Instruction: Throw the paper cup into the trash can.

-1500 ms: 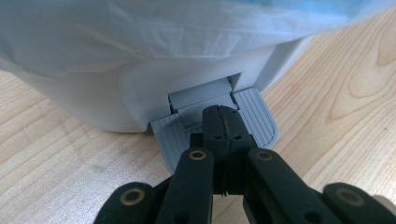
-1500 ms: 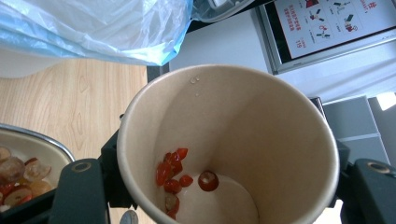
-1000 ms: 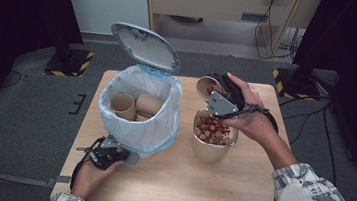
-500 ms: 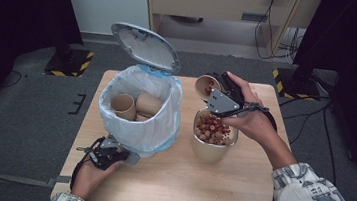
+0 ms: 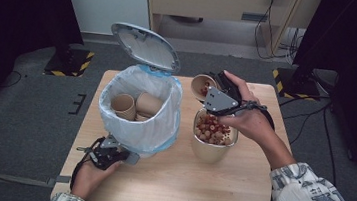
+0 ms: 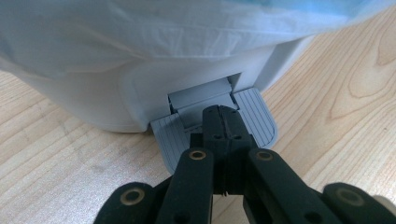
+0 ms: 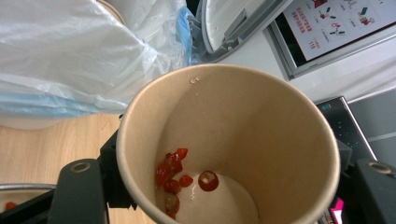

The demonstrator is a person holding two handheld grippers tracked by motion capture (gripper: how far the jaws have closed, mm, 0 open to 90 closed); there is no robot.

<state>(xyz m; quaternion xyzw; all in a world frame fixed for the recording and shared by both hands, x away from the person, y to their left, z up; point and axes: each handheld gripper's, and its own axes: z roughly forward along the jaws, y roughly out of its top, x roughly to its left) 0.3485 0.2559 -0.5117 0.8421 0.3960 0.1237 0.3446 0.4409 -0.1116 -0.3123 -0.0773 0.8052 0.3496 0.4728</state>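
Right claw [image 7: 219,186] gripping paper cup [image 7: 229,144], left claw [image 6: 223,123] closed — pressing bin pedal [image 6: 212,128].

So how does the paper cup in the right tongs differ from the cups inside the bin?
The held paper cup is tilted, clamped by the right tongs above the table, with some red bits stuck inside. The cups in the bin lie loose on the white liner and look empty. All are plain brown paper.
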